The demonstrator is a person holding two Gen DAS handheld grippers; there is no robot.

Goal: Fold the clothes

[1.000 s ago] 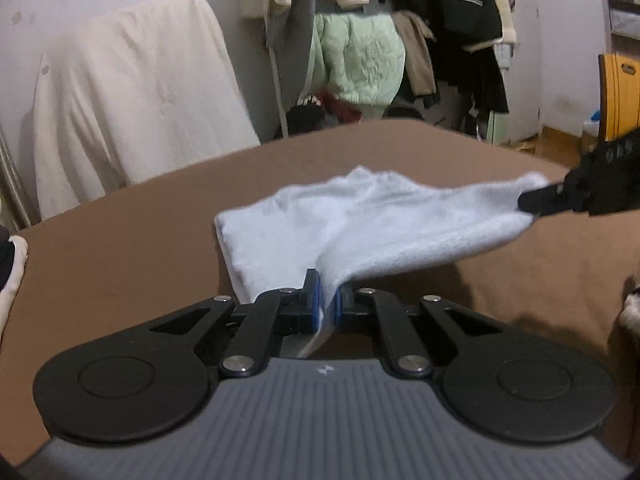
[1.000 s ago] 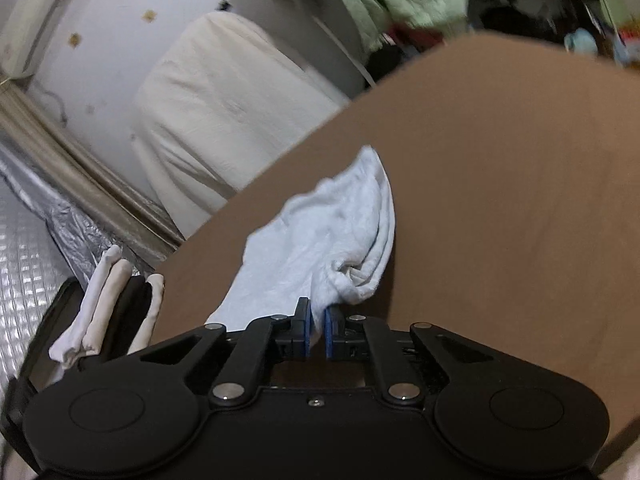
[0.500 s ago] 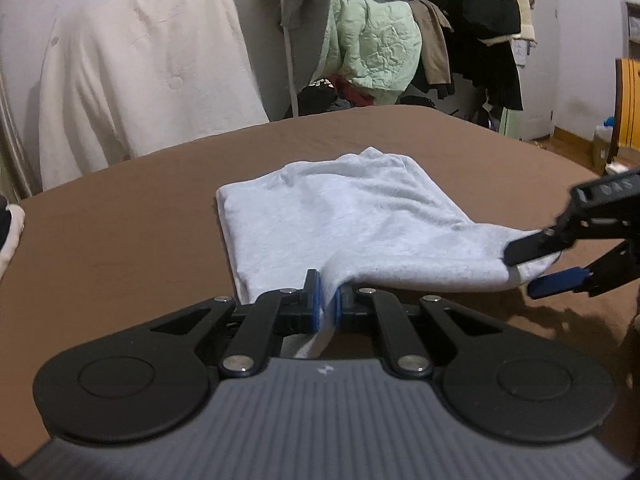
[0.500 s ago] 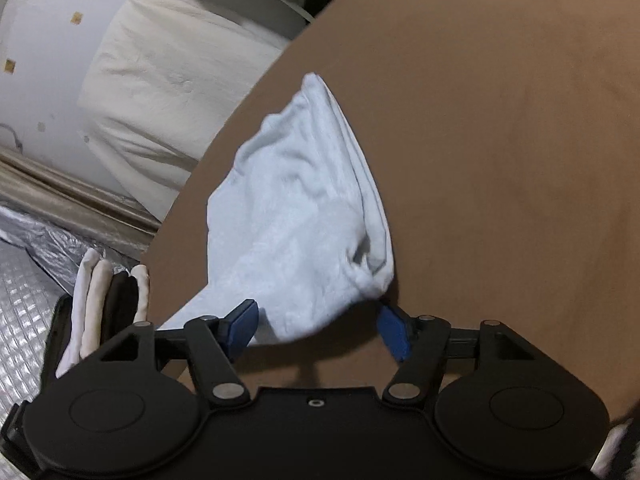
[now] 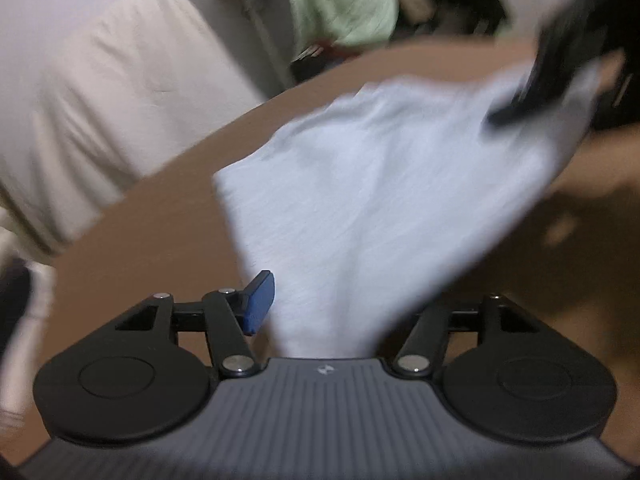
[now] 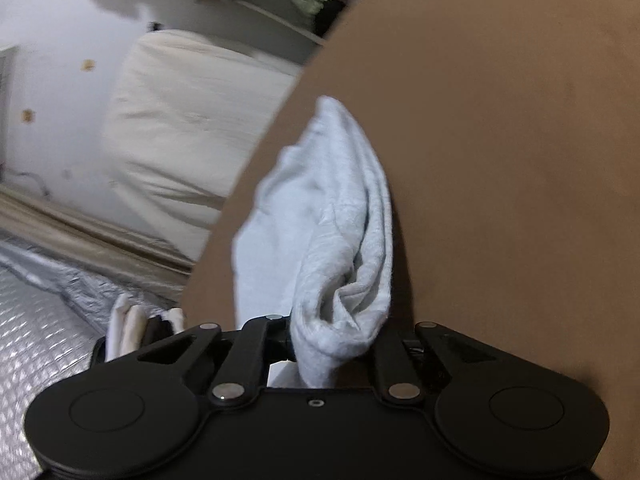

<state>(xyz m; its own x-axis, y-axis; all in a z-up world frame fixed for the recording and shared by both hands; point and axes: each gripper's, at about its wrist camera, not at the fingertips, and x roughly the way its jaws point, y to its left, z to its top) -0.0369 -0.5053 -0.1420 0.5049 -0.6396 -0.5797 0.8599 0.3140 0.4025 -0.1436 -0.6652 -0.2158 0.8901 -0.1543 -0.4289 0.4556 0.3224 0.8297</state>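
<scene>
A white folded garment (image 5: 384, 184) lies on the brown table (image 5: 132, 236). In the left wrist view my left gripper (image 5: 332, 312) is open, its blue left pad (image 5: 260, 300) showing, and the cloth runs between the spread jaws. The right gripper shows blurred at the upper right of that view (image 5: 536, 92), over the garment's far corner. In the right wrist view my right gripper (image 6: 336, 344) is open with a bunched fold of the garment (image 6: 340, 240) lying between its fingers.
A cream covered chair (image 5: 104, 92) stands beyond the table's left edge. A rack of hanging clothes (image 5: 344, 4) is behind. Folded pale and dark items (image 6: 140, 320) lie at the lower left of the right wrist view, beside silver foil matting (image 6: 44, 312).
Both grippers were shut on the garment a second ago. The right opened first, then the left. The right gripper has moved in over the cloth, and both views have swung.
</scene>
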